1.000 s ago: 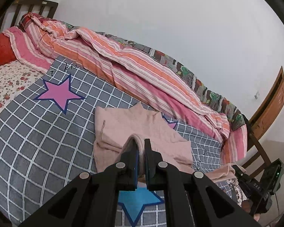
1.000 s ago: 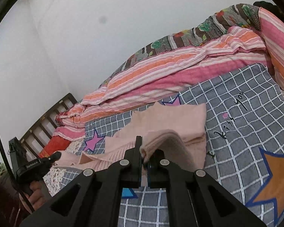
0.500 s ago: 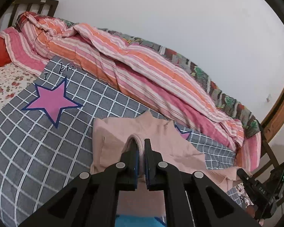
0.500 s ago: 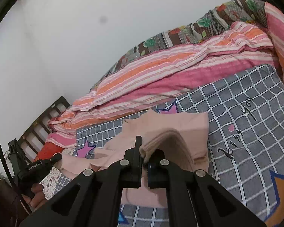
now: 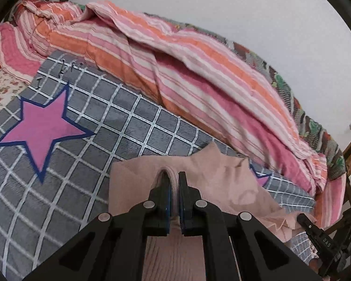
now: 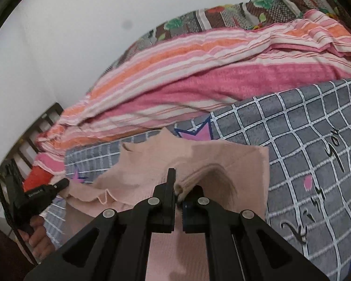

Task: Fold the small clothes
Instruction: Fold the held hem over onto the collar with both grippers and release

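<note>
The left hand-held gripper (image 5: 174,182) has its jaws pinched tight on a fold of a pale pink knitted garment (image 5: 213,175), the cloth bunched into a narrow ridge between the two pads. The right hand-held gripper (image 6: 178,187) is likewise clamped on a doubled-over edge of the same garment (image 6: 152,164), whose layers show as a thick roll at its tips. Both grippers point downward toward the bed.

Beyond the grippers the garment spreads over a grey blanket (image 5: 119,121) with a white grid pattern. Part of the garment lies flat on the blanket and part is lifted where the jaws grip it; a loose edge trails toward the bed's side. The blanket carries a pink star (image 5: 43,126) outlined in dark blue, well to the left of the garment in the left wrist view, and a second pink star (image 6: 199,133) peeks out just behind the garment in the right wrist view. Black handwriting-style lettering (image 6: 316,187) is printed on the blanket to the right of the garment.

Behind the blanket a pink and orange striped quilt (image 5: 175,70) lies heaped along a white wall (image 5: 222,0). In the right wrist view a person's hand (image 6: 37,236) grips the handle of the left gripper.
</note>
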The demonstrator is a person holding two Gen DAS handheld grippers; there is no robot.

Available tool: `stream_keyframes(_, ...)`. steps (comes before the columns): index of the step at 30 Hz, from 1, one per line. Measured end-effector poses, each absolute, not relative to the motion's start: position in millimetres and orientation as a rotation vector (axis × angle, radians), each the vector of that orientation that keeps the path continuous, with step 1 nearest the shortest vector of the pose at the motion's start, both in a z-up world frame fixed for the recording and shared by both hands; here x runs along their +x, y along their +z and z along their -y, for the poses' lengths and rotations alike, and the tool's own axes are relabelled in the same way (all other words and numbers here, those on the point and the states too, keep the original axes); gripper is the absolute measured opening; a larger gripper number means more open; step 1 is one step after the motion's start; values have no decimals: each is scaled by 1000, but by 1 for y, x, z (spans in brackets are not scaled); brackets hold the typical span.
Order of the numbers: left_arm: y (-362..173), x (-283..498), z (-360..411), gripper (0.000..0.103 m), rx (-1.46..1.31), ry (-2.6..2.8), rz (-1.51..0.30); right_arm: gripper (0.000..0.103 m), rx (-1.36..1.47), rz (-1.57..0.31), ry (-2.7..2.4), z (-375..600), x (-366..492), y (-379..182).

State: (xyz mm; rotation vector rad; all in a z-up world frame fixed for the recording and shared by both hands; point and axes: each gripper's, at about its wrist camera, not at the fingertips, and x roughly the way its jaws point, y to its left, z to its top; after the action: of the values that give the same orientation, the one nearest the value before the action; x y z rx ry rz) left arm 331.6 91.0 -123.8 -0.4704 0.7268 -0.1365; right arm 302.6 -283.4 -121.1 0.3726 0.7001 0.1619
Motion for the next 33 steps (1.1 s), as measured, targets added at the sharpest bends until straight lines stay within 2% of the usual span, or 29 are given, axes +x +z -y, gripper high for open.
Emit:
stream_keyframes(10, -139, 364, -74, 6, -403, -126, -746, 4, 272, -770, 84, 279, 345, -150)
stream_keyframes(13, -140, 366, -74, 10, -409, -144, -755, 5, 256, -787, 76, 278, 352, -156)
stream_keyframes(15, -138, 365, -76, 27, -420, -149, -760, 8, 261, -796, 87, 278, 352, -159)
stream_keyframes(16, -135, 361, -79, 41, -428, -151, -754, 13, 265, -794, 90, 279, 351, -159)
stream_keyframes(17, -133, 358, -80, 51, -433, -151, -745, 22, 266, -794, 102, 279, 348, -158)
stream_keyframes(19, -126, 346, -86, 60, -436, -164, -718, 34, 236, -787, 114, 277, 338, -151)
stream_keyframes(26, -123, 290, -95, 62, -388, -163, -756, 38, 175, -800, 134, 278, 276, -132)
stream_keyframes(29, -128, 257, -95, 63, -354, -161, -769, 44, 184, -819, 150, 284, 242, -135)
stream_keyframes(33, -145, 219, -97, 63, -365, -189, -817, 44, 227, -859, 172, 289, 206, -147)
